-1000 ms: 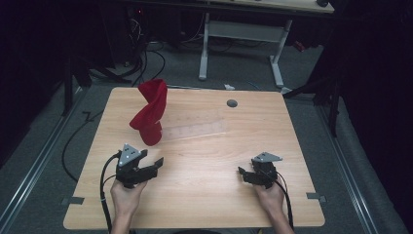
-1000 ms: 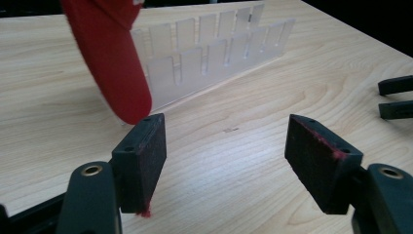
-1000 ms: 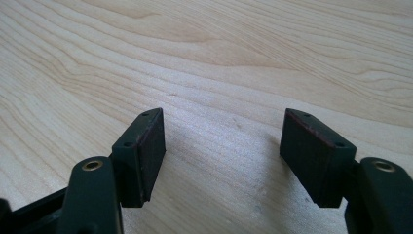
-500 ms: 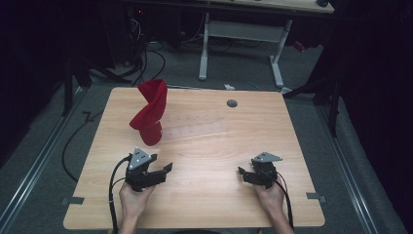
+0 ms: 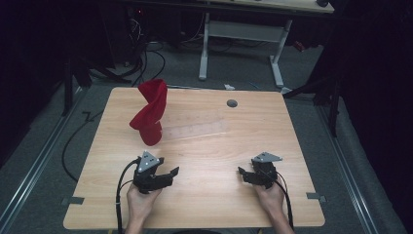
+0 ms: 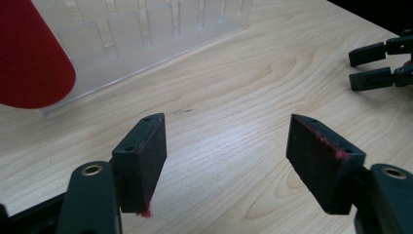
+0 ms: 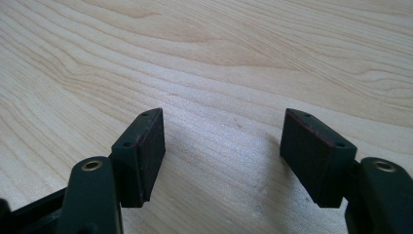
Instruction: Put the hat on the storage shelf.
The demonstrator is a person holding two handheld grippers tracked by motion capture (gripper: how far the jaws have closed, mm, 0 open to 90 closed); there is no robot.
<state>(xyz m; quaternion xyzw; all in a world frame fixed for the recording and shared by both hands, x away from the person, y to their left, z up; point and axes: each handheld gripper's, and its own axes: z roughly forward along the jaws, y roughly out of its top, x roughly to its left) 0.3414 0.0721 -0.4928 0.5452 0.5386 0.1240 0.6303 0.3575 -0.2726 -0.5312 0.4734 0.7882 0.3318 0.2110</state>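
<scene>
Currently, both grippers rest low over the near part of the light wooden table (image 5: pixel 204 146), and neither holds anything. The left gripper (image 5: pixel 168 174) stands with its jaws spread apart; in the left gripper view bare wood shows between its black pads (image 6: pixel 141 161), which carry traces of red lint. The right gripper (image 5: pixel 243 173) is likewise released, its pads (image 7: pixel 311 156) wide apart over plain tabletop.

Landmark: the clear plastic slotted rack (image 5: pixel 197 130), lying flat near the middle of the table.

- The twisted red cloth (image 5: pixel 150 113) stands upright at the left end of the rack, touching or overlapping that end; in the left gripper view its rounded red lower edge (image 6: pixel 29 58) sits against the rack (image 6: pixel 146 39). Whether it rests in a slot cannot be determined.
- The left gripper is on the near side of the rack, below its left end, apart from it and from the cloth.
- The right gripper is on the near side of the rack, well beyond its right end.

Assessment: no contact with cloth or rack exists at this moment, so either the work has not begun or one handling step is complete. The lint on the left pads suggests the cloth has been gripped. If work remains, it would start with the left gripper, the nearer one, approaching the cloth.
</scene>
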